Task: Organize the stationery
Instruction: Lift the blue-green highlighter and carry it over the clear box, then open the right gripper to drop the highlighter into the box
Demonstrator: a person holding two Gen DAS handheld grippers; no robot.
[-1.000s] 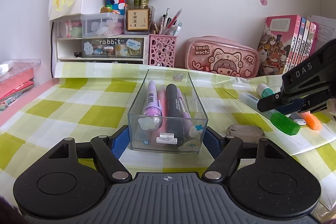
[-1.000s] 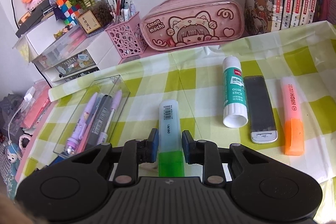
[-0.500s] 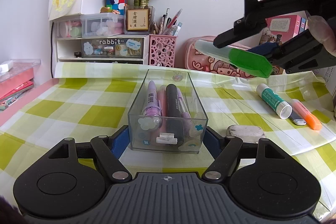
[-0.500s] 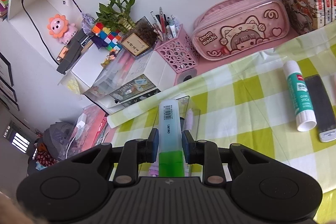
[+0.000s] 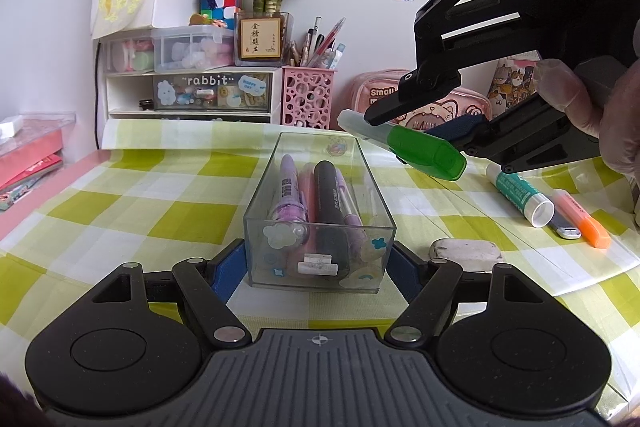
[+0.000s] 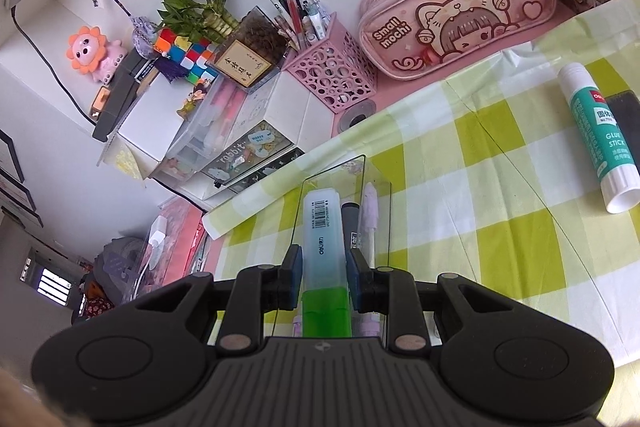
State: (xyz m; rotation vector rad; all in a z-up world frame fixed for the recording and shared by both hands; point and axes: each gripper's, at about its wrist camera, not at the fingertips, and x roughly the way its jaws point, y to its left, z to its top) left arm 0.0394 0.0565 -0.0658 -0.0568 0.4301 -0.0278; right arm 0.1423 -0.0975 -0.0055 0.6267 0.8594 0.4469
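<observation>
Pale blue highlighter (image 6: 323,235) with green cap, barcode label near tip

Bright even daylight, soft shadows, sharp focus, fisheye-bent edges.

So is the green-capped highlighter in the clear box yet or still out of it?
Still out. The right gripper holds the highlighter in the air above the clear box, which the left gripper clamps at its near end.

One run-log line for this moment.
left gripper: shut on tray | right gripper: shut on highlighter, above tray | next: drop in
</observation>
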